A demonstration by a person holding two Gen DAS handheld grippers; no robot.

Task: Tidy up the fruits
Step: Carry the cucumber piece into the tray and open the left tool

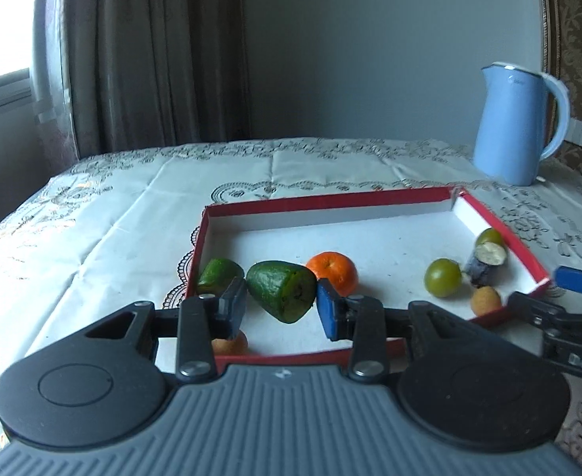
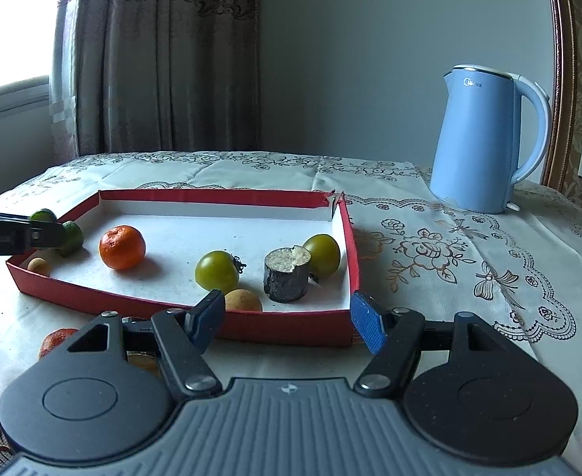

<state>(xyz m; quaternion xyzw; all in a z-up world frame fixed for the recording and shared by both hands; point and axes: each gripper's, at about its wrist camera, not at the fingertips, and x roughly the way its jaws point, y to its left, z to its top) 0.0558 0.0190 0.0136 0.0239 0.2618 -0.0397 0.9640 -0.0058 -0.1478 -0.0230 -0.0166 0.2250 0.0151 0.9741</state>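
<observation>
A green cut fruit piece (image 1: 281, 291) is gripped between the two pads of the left tool (image 1: 281, 303), and it appears to be carried just above the floor of the red-rimmed tray (image 1: 390, 196). Its long axis is laid crosswise to the tool, running from pad to pad, with the cut face turned toward the blue right-hand pad. Just beyond that pad an orange (image 1: 332, 271) is seen; just beyond the left-hand pad a second green piece (image 1: 219, 275) is seen in the tray's near corner. Farther off to the right, two green round fruits, a dark stub and a small tan fruit are gathered at the tray's other end.

The right tool (image 2: 287, 319) is held with its jaws apart and nothing between them, at the tray's near wall on the cloth-covered surface (image 2: 449, 261). The held piece is judged to belong beside its green twin, toward the left, so the left hand is the nearer.
</observation>
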